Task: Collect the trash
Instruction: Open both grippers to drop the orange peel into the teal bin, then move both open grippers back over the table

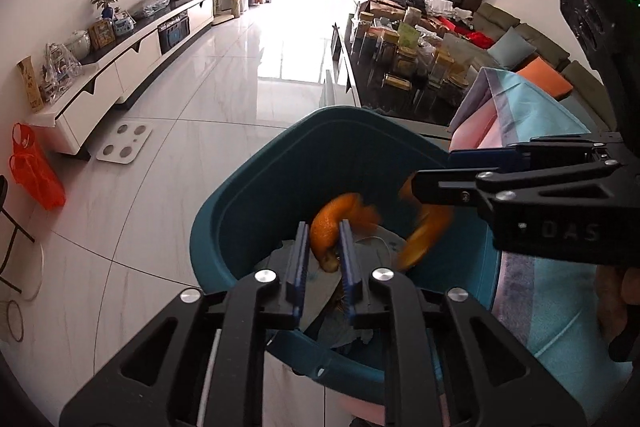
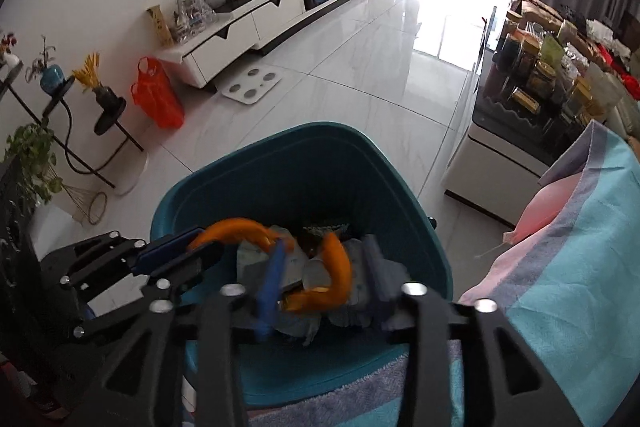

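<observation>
A: Bin [image 1: 224, 227], teal, on a pale tiled floor [image 1: 168, 155]; both claws hang over its mouth, pointing down into it. What is the left claw [image 1: 325, 247] doing?

B: Its blue pads [image 1: 299, 259] stand a little apart, with a curl of orange peel [image 1: 324, 227] in the gap, over the bin. Whether the pads press on the peel, I cannot tell.

A: And the right claw [image 2: 326, 277]?

B: Its fingers are clearly spread. A second peel [image 2: 340, 263] shows between them, blurred, touching neither, above the grey scraps [image 2: 360, 291] that lie inside the bin. No earlier view is on hand to compare.

A: Do the claws touch each other?

B: No. From the left camera the right claw [image 1: 436, 175] reaches in over the bin's right side, its peel [image 1: 424, 235] a blur below it. From the right camera the left claw [image 2: 196, 247] comes in over the bin's left rim, its peel [image 2: 236, 229] arching from its tip.

A: What lies beside the bin?

B: A cloth [image 2: 568, 259] in pink, purple and light blue touches its right side. Past the bin, a white scale [image 1: 124, 143] lies on the floor.
</observation>
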The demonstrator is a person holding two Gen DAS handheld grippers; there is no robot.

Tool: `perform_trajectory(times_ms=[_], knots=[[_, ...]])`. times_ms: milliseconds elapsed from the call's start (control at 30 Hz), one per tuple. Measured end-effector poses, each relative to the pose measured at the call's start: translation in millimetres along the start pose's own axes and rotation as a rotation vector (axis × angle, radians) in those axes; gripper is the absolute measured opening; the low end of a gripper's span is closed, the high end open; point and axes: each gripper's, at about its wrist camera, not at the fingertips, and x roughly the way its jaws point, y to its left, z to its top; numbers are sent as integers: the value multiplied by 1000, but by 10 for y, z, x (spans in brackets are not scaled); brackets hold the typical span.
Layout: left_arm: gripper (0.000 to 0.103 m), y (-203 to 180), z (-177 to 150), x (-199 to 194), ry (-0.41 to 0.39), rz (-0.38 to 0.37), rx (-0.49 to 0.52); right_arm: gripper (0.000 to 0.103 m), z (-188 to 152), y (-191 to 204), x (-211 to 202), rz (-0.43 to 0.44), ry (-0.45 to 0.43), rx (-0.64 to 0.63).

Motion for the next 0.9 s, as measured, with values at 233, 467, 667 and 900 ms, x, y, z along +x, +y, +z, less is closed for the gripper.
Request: perform_trajectory(times_ms=[233,467,667,900], knots=[[41,-16,46,-128,-51,12,-23,47,-13,-145,-251,14,-69,46],[89,-141,143,-743,-222,24,-24,74,-187,-267,-880,-11,-246,75],[98,-457,246,-1258,-362,-4,18,91,-465,-410,-1422,-77,-381,108],[98,-849,214,-1584,-407,-61,62,96,-867,-570,-1898,-174,-471,135]])
